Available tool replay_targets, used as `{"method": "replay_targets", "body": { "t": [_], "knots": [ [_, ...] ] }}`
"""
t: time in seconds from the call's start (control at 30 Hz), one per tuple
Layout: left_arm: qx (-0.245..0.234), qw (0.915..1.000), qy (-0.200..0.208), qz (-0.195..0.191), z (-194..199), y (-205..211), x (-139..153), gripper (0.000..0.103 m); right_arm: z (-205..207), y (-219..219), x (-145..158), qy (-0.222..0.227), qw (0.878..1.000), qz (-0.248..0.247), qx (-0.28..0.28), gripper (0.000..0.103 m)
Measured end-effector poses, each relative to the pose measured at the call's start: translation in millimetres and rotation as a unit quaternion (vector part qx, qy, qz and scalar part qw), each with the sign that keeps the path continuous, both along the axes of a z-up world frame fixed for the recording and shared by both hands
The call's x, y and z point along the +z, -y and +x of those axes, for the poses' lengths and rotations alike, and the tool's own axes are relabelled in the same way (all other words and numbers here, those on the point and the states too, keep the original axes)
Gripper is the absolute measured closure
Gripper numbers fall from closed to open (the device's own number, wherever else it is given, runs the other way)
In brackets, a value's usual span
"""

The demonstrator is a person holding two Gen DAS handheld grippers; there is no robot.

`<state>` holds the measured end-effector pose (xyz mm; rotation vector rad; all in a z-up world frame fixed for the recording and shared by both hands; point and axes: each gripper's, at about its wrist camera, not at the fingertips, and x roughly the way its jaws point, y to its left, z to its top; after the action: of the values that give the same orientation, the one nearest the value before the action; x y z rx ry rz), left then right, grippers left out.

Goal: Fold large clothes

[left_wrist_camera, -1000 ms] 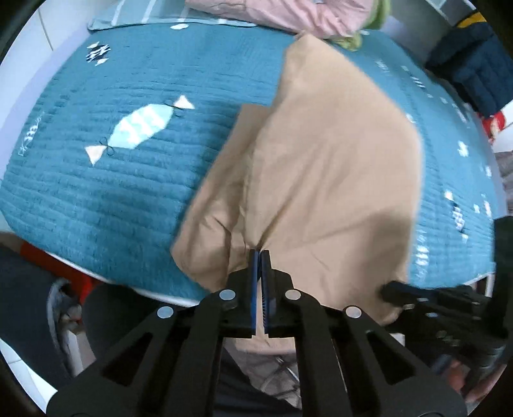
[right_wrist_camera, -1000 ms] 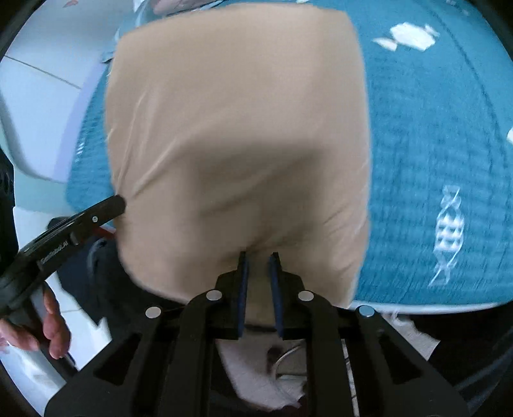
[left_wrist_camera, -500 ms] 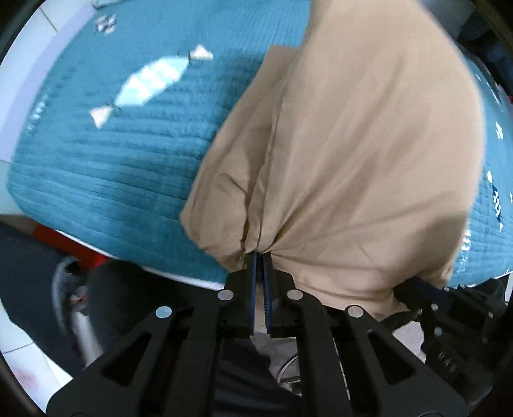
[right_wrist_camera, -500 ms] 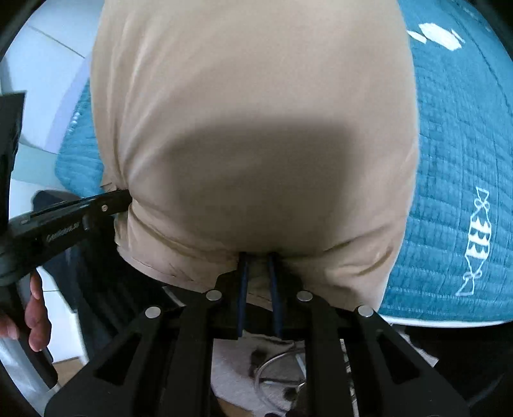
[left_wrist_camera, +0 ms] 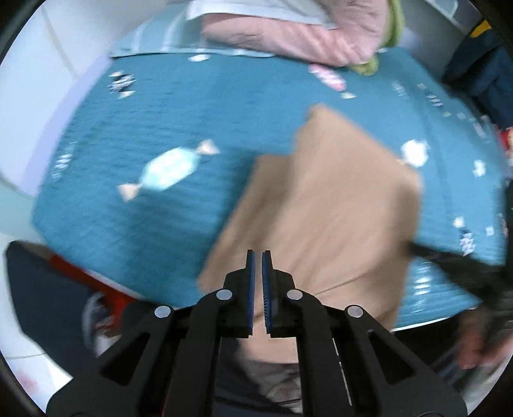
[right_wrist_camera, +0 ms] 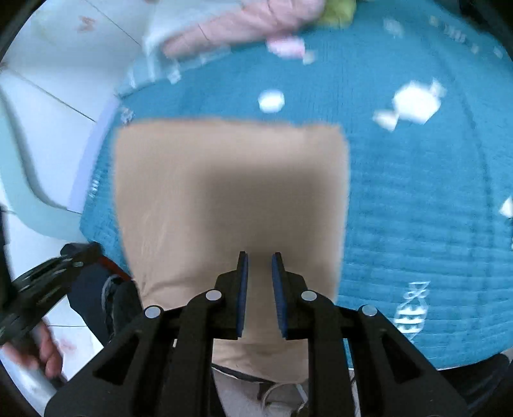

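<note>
A tan garment lies folded into a flat rectangle on the teal bedspread, with its near edge hanging over the bed's front. My left gripper hovers above the near left part of the garment, its jaws almost touching and nothing between them. In the right wrist view the same garment lies smooth. My right gripper stands over its near edge, with a narrow gap between the jaws and no cloth in it. The left gripper shows at the lower left, held by a hand.
Pink clothes and a green item are piled at the far end of the bed. Dark blue clothing sits at the far right. The bedspread carries candy and fish prints. A shoe stands on the floor below the bed edge.
Both grippers held the garment's near edge lifted and bunched. It now lies flat on the bed, free of both, and the grippers have pulled back and up from it.
</note>
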<state>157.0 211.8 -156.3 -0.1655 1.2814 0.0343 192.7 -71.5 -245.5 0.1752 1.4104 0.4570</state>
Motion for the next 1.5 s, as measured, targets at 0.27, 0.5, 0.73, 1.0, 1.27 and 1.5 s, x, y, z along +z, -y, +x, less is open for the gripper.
{"method": "replay_targets", "body": {
  "t": [0.27,0.5,0.73,1.0,1.27,1.5],
  "knots": [
    [0.026,0.9967,-0.074,0.020,50,6,-95,0.097,8,-20,-34,0.001,1.000,-0.005,-0.018,0.086],
    [0.038,0.9967,-0.062,0.036,73,-3,-112,0.097,10,-28,-36,-0.017,0.999,0.022,-0.044,0.090],
    [0.009,0.9998,-0.012,-0.012,72,-5,-38,0.097,16,3,27,0.035,0.997,0.054,-0.049,0.085],
    [0.019,0.9972,-0.072,0.009,141,6,-92,0.096,65,-16,-15,-0.024,0.999,-0.017,-0.030,0.086],
    [0.038,0.9967,-0.071,0.006,146,-7,-110,0.096,72,-36,-20,-0.022,0.998,-0.051,-0.026,0.089],
    [0.040,0.9983,-0.042,-0.013,177,-14,-75,0.096,102,-11,6,-0.029,0.998,-0.008,-0.052,0.085]
  ]
}}
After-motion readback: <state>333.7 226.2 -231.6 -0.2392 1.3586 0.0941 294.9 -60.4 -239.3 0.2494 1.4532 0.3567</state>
